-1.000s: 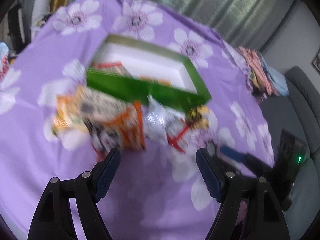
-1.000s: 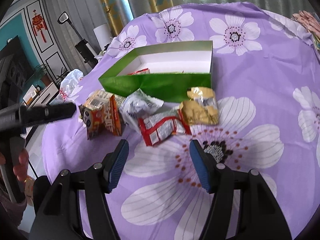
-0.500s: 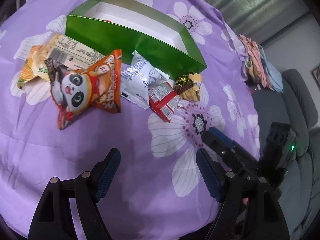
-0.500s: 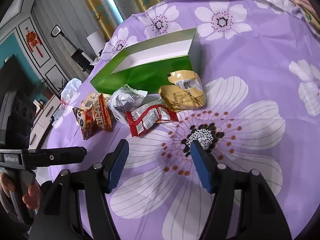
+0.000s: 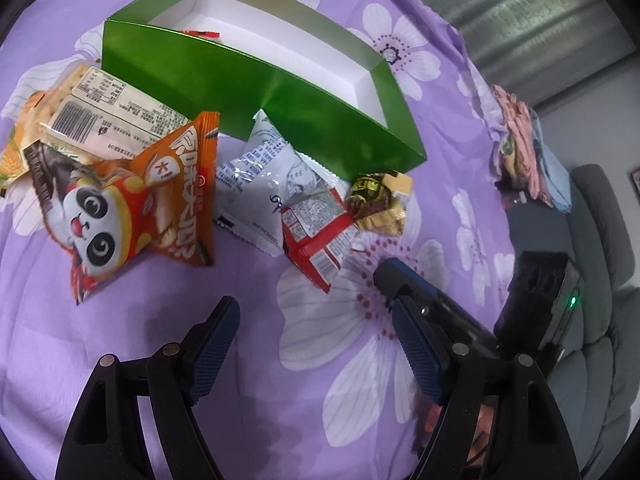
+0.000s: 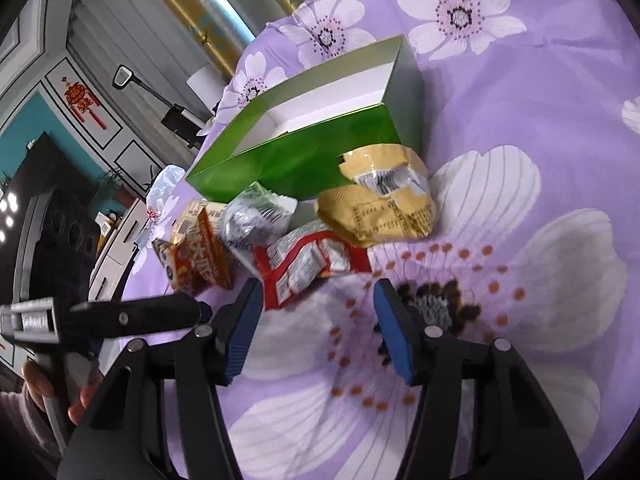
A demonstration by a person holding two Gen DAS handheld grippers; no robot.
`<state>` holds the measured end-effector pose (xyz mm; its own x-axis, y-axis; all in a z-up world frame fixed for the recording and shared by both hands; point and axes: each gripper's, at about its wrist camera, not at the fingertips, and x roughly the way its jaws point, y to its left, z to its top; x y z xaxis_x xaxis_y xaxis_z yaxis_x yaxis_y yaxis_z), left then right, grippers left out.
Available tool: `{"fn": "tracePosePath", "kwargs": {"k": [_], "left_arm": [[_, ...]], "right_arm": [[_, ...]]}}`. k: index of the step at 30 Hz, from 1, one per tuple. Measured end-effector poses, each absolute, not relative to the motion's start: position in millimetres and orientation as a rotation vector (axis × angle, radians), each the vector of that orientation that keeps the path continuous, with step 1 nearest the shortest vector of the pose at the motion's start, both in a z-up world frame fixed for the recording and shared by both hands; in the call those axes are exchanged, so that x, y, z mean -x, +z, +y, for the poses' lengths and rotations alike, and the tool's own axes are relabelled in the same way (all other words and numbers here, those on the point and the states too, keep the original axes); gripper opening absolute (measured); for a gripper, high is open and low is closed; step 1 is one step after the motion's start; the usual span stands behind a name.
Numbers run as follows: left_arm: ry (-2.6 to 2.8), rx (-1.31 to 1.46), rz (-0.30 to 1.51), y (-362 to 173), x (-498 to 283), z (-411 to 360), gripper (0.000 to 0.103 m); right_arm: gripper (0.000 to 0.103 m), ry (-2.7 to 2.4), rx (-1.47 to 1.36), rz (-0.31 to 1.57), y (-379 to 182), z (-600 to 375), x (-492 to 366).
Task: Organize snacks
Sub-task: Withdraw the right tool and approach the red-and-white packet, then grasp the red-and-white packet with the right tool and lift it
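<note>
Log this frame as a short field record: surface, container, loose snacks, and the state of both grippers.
surface: purple floral cloth
container: green box, open top, white inside, one red-edged packet visible in it
loose snacks: orange panda bag, white pouch, red-and-white packet, yellow bag, all outside the box along its near wall
left gripper: jaws open, holding nothing, short of the snacks
right gripper: jaws open, holding nothing, nearest the red-and-white packet
progress: four snacks not yet in the box
</note>
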<state>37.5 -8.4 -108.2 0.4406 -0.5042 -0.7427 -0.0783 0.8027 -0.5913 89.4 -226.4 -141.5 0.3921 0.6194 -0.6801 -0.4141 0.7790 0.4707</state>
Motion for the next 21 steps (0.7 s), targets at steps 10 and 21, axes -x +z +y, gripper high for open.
{"fn": "tracePosePath", "kwargs": {"k": [10,21], "left_arm": [[-0.268,0.636,1.107,-118,-47,1,0.078],[-0.244,0.639,1.095,-118,-45,9,0.078]], "right_arm": [[0.055,0.706,-0.356,1.041,-155,-217,-126],[0.047,0.875,-0.523,1.186,-161,-214,-117]]}}
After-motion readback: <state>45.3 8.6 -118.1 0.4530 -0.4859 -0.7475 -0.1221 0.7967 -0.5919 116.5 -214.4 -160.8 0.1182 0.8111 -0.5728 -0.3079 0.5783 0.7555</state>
